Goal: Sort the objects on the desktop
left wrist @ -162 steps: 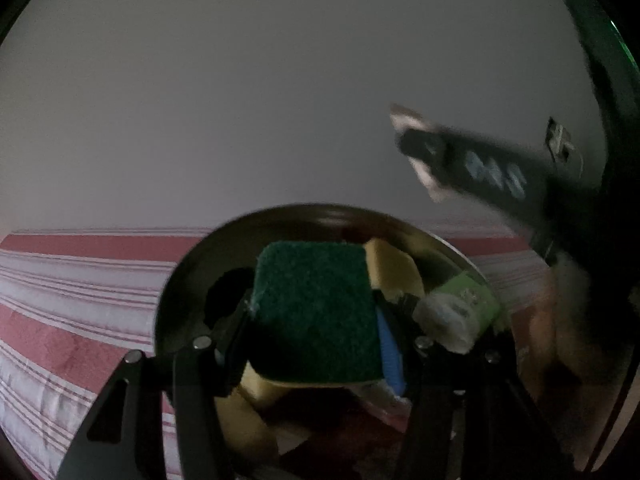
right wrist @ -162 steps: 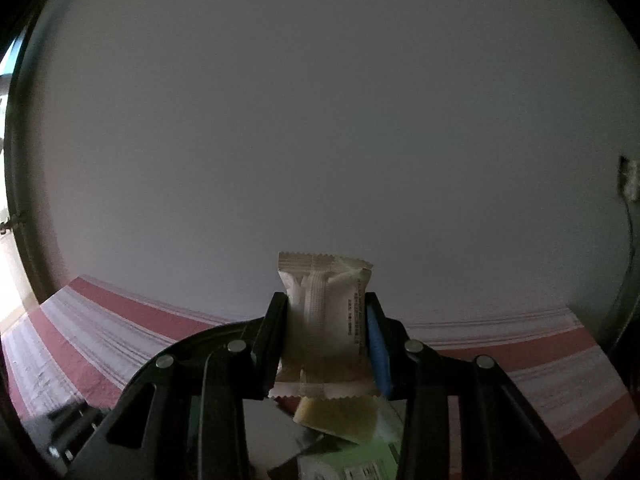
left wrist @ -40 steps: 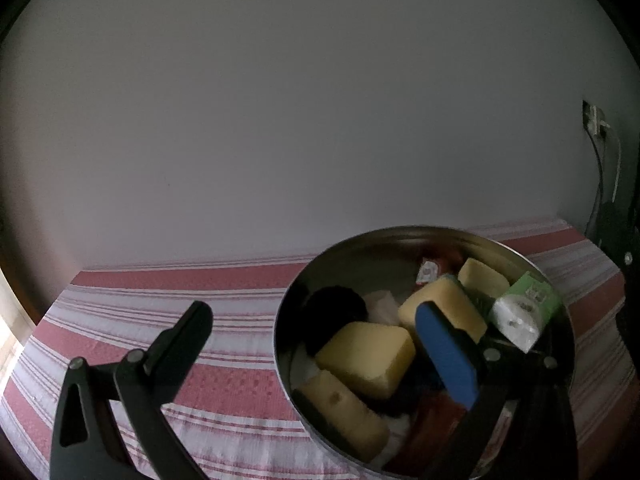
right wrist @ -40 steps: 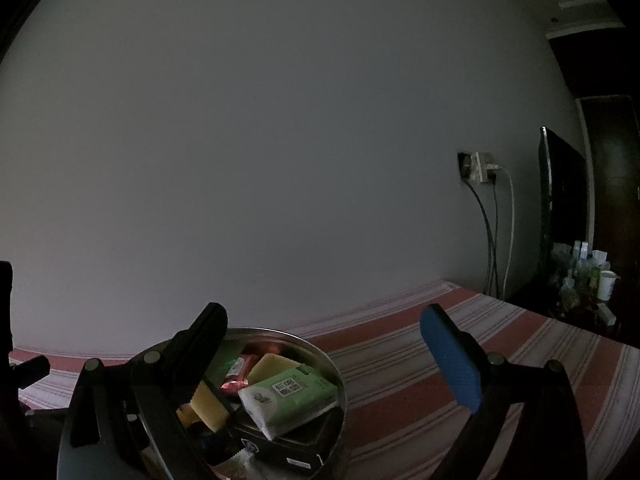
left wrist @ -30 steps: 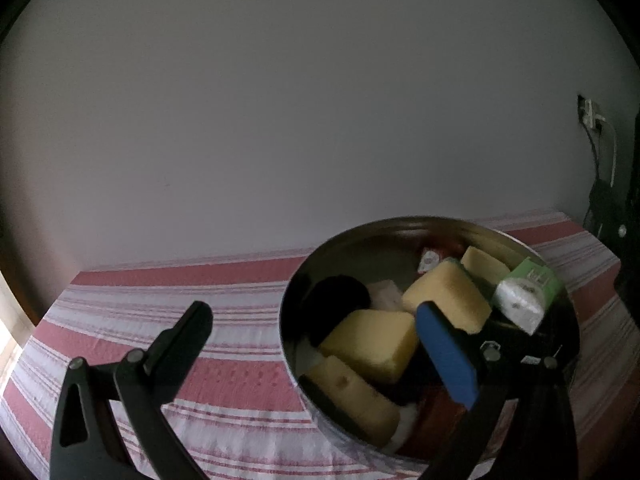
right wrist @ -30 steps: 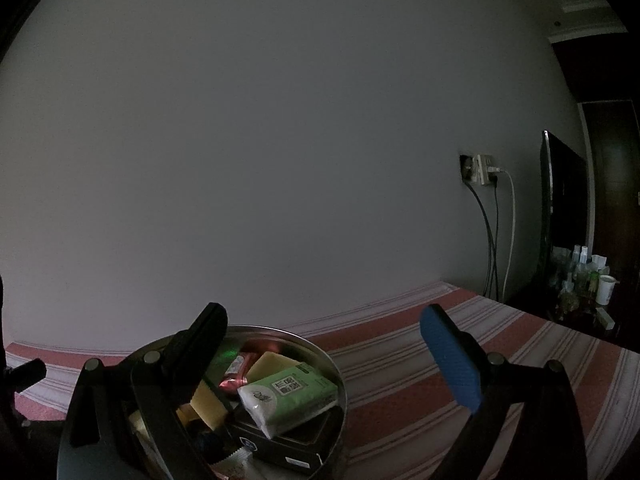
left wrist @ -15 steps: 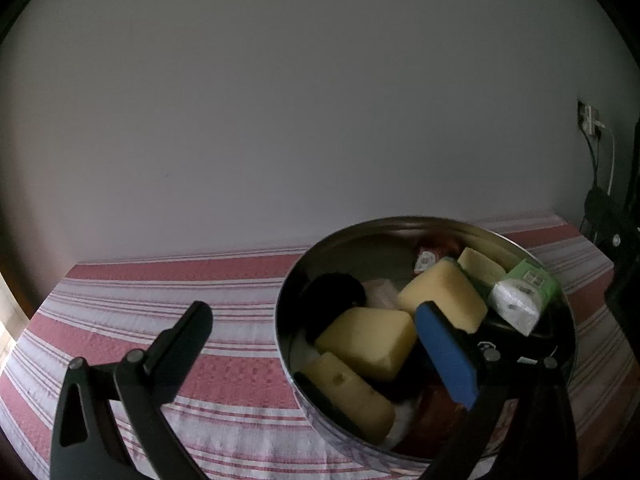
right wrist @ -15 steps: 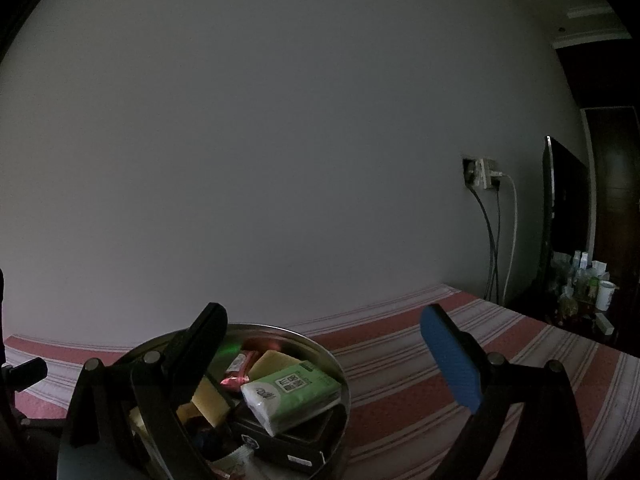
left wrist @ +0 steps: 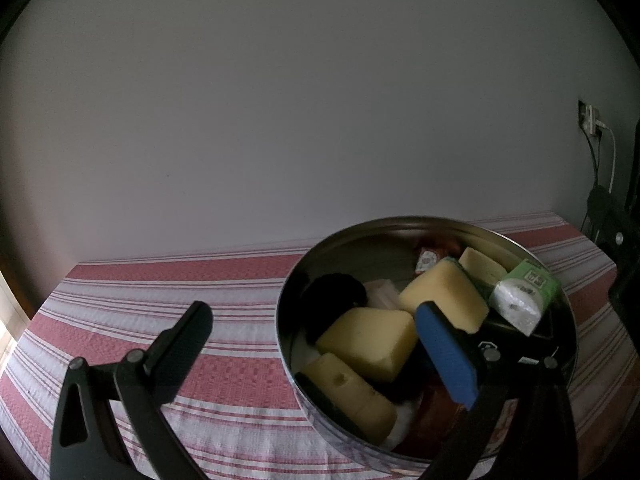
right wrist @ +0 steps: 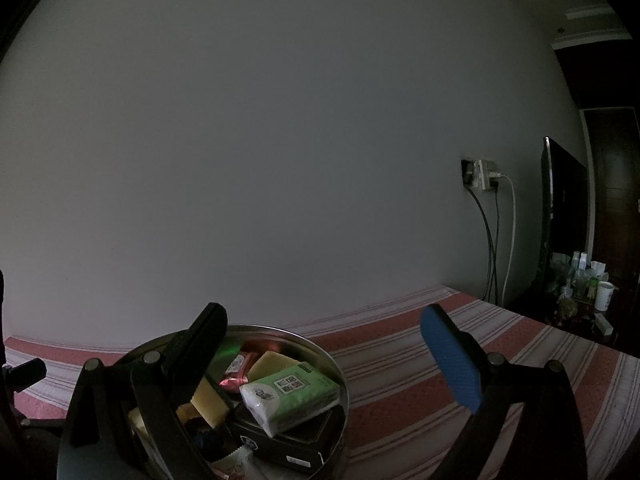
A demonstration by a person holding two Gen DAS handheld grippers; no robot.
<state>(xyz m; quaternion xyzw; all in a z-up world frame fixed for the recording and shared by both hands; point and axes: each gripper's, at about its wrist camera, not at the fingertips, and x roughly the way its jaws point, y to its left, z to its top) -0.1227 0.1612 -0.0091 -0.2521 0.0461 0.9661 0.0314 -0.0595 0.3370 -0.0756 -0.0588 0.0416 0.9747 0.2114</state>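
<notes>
Lower right of the left view: a round metal tin (left wrist: 288, 312) filled with yellow sponges (left wrist: 370, 340) and a green tissue pack (left wrist: 520, 296). Left gripper (left wrist: 316, 344) and right gripper (right wrist: 332, 352) both gape empty. Sorting looks finished; withdraw gently, avoiding the rim.

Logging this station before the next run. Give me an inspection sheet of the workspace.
Surface: red and white striped tablecloth, bare outside the tin.
Job's things: round metal tin holding yellow sponges, a green tissue pack, a black box and small wrapped packets.
Clutter: nothing seen on the cloth.
Grippers: left gripper and right gripper open, empty.
Cables: leads hang from a wall socket.
Surroundings: plain wall, dark screen, side table with bottles.
</notes>
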